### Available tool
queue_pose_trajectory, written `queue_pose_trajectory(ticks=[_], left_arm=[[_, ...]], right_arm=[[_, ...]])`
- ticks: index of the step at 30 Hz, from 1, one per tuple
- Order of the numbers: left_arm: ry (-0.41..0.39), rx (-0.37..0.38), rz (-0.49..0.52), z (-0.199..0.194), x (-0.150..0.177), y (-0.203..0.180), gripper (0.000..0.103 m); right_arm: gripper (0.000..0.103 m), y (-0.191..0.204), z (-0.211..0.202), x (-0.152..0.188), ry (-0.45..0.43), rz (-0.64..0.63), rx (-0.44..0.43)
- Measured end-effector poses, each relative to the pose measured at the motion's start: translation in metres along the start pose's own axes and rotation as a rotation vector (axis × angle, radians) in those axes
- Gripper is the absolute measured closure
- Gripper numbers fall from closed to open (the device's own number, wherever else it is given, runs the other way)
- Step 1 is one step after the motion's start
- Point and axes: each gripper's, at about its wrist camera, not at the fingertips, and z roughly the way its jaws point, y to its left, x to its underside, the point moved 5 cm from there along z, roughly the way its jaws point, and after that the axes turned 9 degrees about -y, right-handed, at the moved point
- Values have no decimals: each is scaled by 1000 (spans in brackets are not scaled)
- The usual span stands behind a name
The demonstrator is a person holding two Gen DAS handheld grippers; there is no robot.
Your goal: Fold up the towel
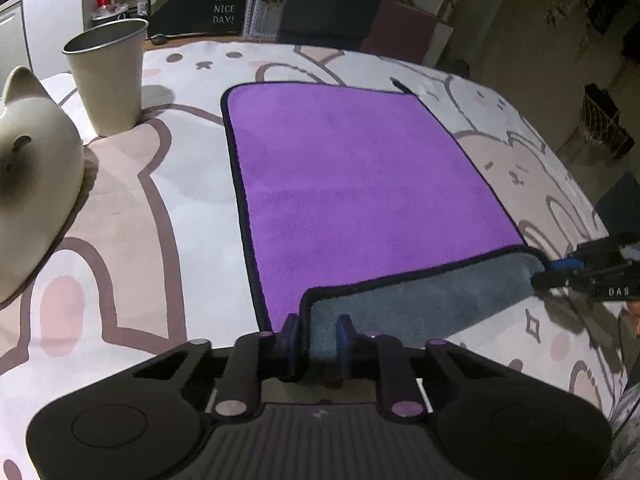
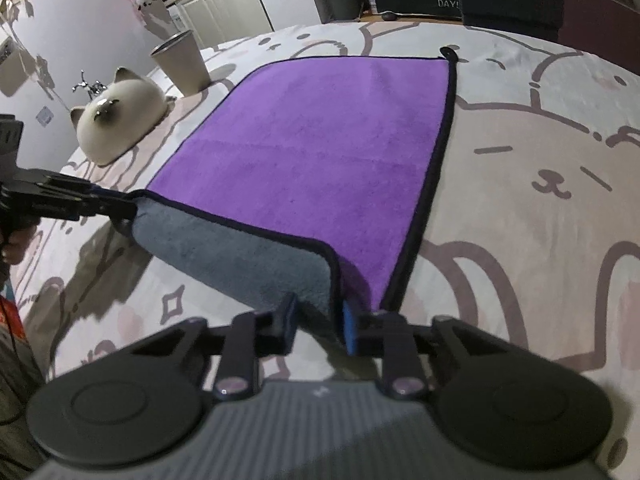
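A purple towel (image 1: 352, 176) with a black hem and grey underside lies on a cartoon-print cloth; it also shows in the right wrist view (image 2: 320, 152). Its near edge is lifted and rolled over, grey side up. My left gripper (image 1: 318, 340) is shut on the towel's near left corner. My right gripper (image 2: 318, 326) is shut on the near right corner. The right gripper shows in the left wrist view (image 1: 560, 272) at the fold's right end. The left gripper shows in the right wrist view (image 2: 116, 206) at the fold's left end.
A beige metal cup (image 1: 108, 76) and a cat-shaped ceramic figure (image 1: 32, 184) stand left of the towel; both show in the right wrist view, cup (image 2: 182, 62), cat (image 2: 120, 120). A dark "HAVE A NICE DAY" board (image 1: 192, 0) and boxes stand behind the table.
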Motion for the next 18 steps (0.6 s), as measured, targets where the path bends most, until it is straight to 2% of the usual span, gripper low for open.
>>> queue_pose_trajectory(ticks=[3,5,11,18], left_arm=[[32,1,18,3,5,-1,89],[43,-4,35,4,7,-2,91],[51,-10,33,4,7,0,98],[29,-17,27,0,3,0,99]], right_arm=[[86,0,0,0,4,-2,13],[94,0,1,-1,11,-1,18],[96,0,2,1,25,-1,36],[99,-4,-1,-5,18,13,72]])
